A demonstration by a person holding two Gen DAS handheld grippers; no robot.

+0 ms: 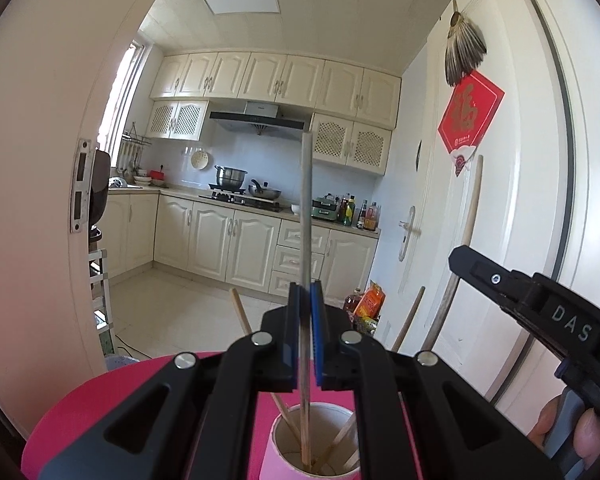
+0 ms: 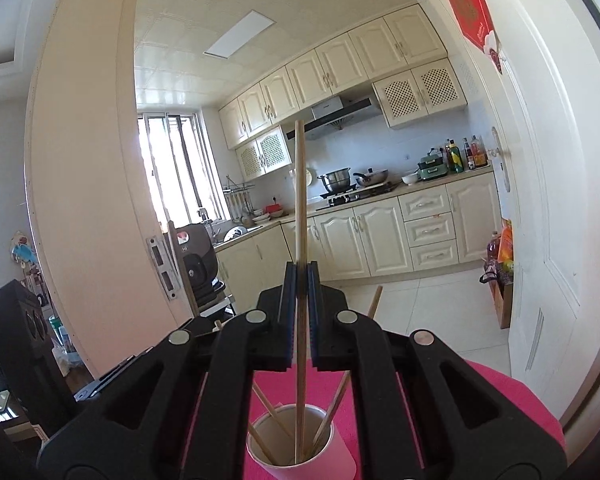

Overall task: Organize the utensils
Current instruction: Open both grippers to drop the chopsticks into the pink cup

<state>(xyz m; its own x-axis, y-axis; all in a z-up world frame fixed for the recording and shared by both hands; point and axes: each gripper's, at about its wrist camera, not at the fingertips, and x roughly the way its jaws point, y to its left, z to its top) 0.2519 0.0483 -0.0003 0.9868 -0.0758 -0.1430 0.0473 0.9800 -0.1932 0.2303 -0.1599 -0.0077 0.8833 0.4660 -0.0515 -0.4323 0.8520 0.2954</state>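
A pink paper cup (image 1: 272,456) stands on a pink table (image 1: 80,416) and holds several wooden chopsticks. My left gripper (image 1: 305,292) is shut on a grey-topped chopstick (image 1: 306,200) that stands upright with its lower end inside the cup. In the right wrist view a pink cup (image 2: 340,456) also holds several chopsticks. My right gripper (image 2: 300,272) is shut on a wooden chopstick (image 2: 300,184), upright, its lower end in the cup. The right gripper's body shows at the right of the left wrist view (image 1: 540,304).
A kitchen lies ahead with cream cabinets (image 1: 228,240), a stove with pots (image 1: 240,188) and bottles (image 1: 360,212). A white door (image 1: 480,200) with a red sign stands to the right. A door frame (image 1: 40,200) is at the left.
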